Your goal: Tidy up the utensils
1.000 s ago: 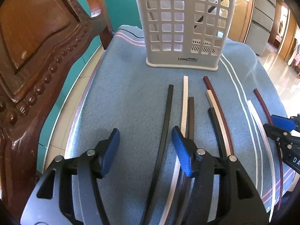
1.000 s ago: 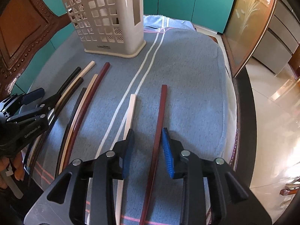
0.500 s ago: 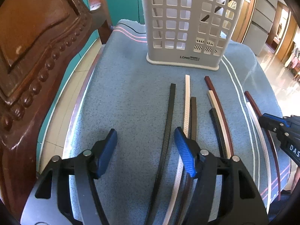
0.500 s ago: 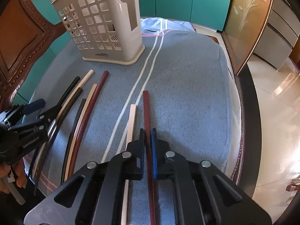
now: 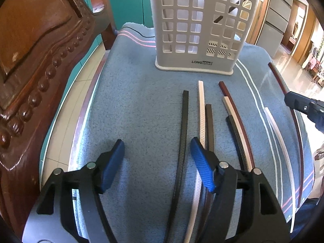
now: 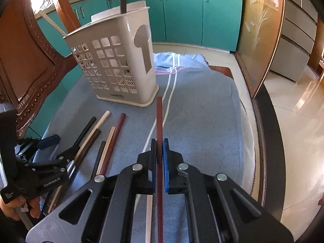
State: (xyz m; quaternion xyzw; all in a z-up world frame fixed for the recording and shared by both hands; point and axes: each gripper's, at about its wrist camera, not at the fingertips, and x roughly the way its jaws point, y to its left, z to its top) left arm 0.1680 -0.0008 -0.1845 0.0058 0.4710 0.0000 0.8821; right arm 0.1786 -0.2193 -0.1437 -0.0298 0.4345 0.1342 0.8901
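Note:
Several thin sticks in black, white and dark red lie side by side on a blue towel (image 5: 131,101). A slotted grey utensil basket (image 5: 202,30) stands upright at the towel's far end, with a few sticks in it. My left gripper (image 5: 156,141) hovers low over the towel and its jaws are opening. The black stick (image 5: 184,121) runs between them, untouched. My right gripper (image 6: 160,141) is shut on a dark red stick (image 6: 159,117), which points toward the basket (image 6: 121,64). A white stick (image 6: 149,212) lies just left of it.
A carved wooden chair back (image 5: 40,60) rises close along the left edge of the towel. Teal cabinets (image 6: 182,14) stand behind, and a glass-panelled door (image 6: 261,40) is on the right. The towel's right part (image 6: 202,121) holds no sticks.
My right gripper closed on the dark red stick and lifted it, swinging it to point toward the basket. The left jaws spread wider over the black stick.

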